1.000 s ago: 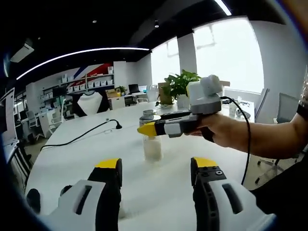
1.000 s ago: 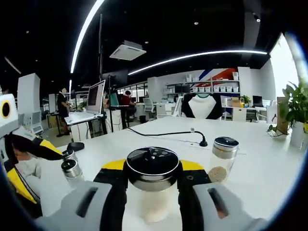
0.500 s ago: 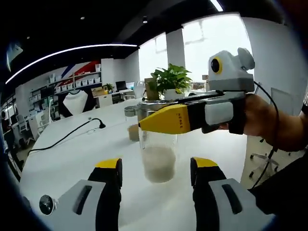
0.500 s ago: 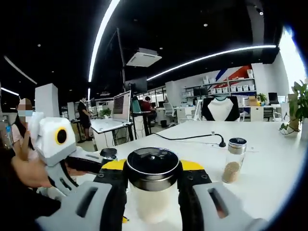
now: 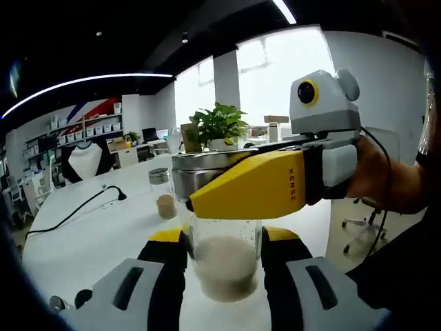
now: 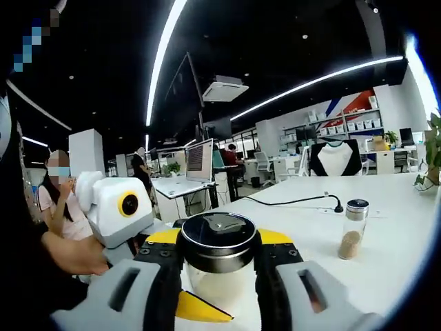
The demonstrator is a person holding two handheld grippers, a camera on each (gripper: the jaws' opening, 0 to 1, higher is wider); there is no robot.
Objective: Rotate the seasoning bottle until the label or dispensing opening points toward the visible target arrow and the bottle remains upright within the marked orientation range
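— On the white table [image 5: 103,234], mid-surface: seasoning bottle [image 5: 224,265] upright, pale granules in the lower part, glass body between the jaws of our left hand-held gripper [image 5: 222,243]. The jaws flank the glass closely on both sides; they look clamped on it, though we can't confirm actual contact.

— And the right hand-held gripper [image 6: 219,243]?

— Up at the lid [image 6: 219,238]. In the right gripper view both jaws sit tight against the dark round cap, so we read it as closed on the cap. In the left gripper view its yellow jaw crosses in front of the metal cap band.

— Target arrow? Label?

— Neither can be made out in these views, and we can't make out the openings on the cap top well enough to judge where they point.

— How do we do the turn well, then?

— We judge it best that one hand-held gripper steadies while the other turns. Keep the twist about the bottle's own axis, base flat on the table, no sideways lean. Small increments, then check the facing. One risk: the cap may spin while the body stays put.

— Neighbours?

— Second small shaker [image 5: 164,195] well apart, cable [image 5: 76,215] further off. No crowding.
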